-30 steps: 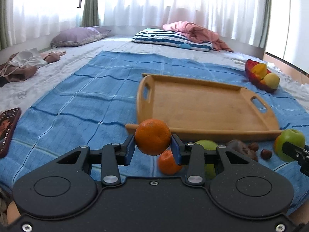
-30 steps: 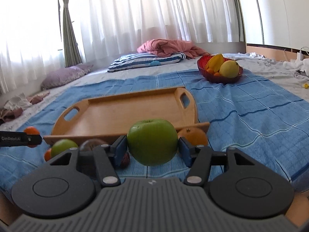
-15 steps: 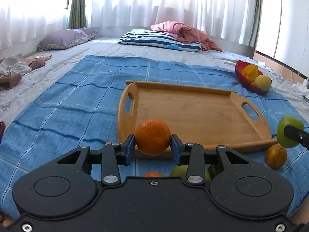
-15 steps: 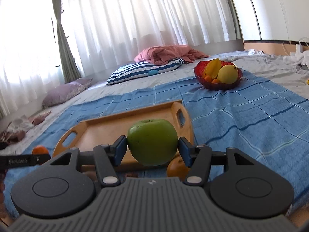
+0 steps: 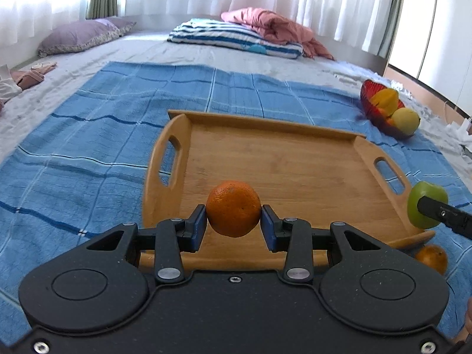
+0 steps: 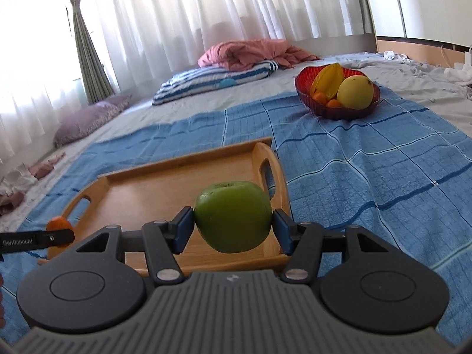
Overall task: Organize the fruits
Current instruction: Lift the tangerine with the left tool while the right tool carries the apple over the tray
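My left gripper (image 5: 233, 224) is shut on an orange (image 5: 233, 208) and holds it over the near left part of the wooden tray (image 5: 280, 159). My right gripper (image 6: 233, 227) is shut on a green apple (image 6: 233, 216) above the tray's (image 6: 165, 185) near right part. The apple also shows at the right edge of the left wrist view (image 5: 424, 203). The orange also shows at the left of the right wrist view (image 6: 57, 224). Another orange (image 5: 432, 258) lies on the blue blanket by the tray's near right corner.
A red bowl (image 6: 333, 109) with yellow fruit stands on the blue blanket (image 5: 88, 147) beyond the tray to the right. A striped pillow (image 5: 236, 38), a pink quilt (image 5: 274, 26) and a purple pillow (image 5: 79, 35) lie at the far end.
Both grippers have risen and moved forward with their fruit, from the loose fruit in front of the tray to above its near edge. The tray looks closer.
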### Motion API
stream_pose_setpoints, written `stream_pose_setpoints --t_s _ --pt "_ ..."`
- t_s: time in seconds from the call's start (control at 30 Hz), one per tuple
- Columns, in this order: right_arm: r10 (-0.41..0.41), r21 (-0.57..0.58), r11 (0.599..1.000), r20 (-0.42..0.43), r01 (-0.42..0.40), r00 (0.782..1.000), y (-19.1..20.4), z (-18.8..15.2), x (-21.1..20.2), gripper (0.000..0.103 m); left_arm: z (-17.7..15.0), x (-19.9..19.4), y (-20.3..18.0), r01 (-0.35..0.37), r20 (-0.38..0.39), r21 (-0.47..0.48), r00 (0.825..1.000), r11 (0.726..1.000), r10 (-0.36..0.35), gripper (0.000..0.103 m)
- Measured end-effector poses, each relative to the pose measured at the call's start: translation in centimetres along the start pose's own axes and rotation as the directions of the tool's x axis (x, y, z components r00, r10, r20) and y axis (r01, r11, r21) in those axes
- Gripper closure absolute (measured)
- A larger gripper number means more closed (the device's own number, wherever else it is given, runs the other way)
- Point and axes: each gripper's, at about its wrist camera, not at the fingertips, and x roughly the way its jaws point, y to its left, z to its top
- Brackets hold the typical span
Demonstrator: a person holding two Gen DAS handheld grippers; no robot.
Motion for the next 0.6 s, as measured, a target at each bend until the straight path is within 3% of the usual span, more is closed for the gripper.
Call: stream_pose_setpoints --t_s 0.33,0.6 --pt "-0.015 -0.058 0.998 -0.064 0.012 0.998 1.3 -0.7 2.6 0.042 -0.1 3.2 -0.2 -0.036 -0.069 0.013 0.997 0.999 0.037 0.066" --pt "-0.029 -0.097 0.995 -0.05 0.024 0.998 2.0 -0.9 2.8 0.042 -0.3 3.3 -0.1 -0.032 -0.064 0.009 0.997 0.999 0.032 0.065"
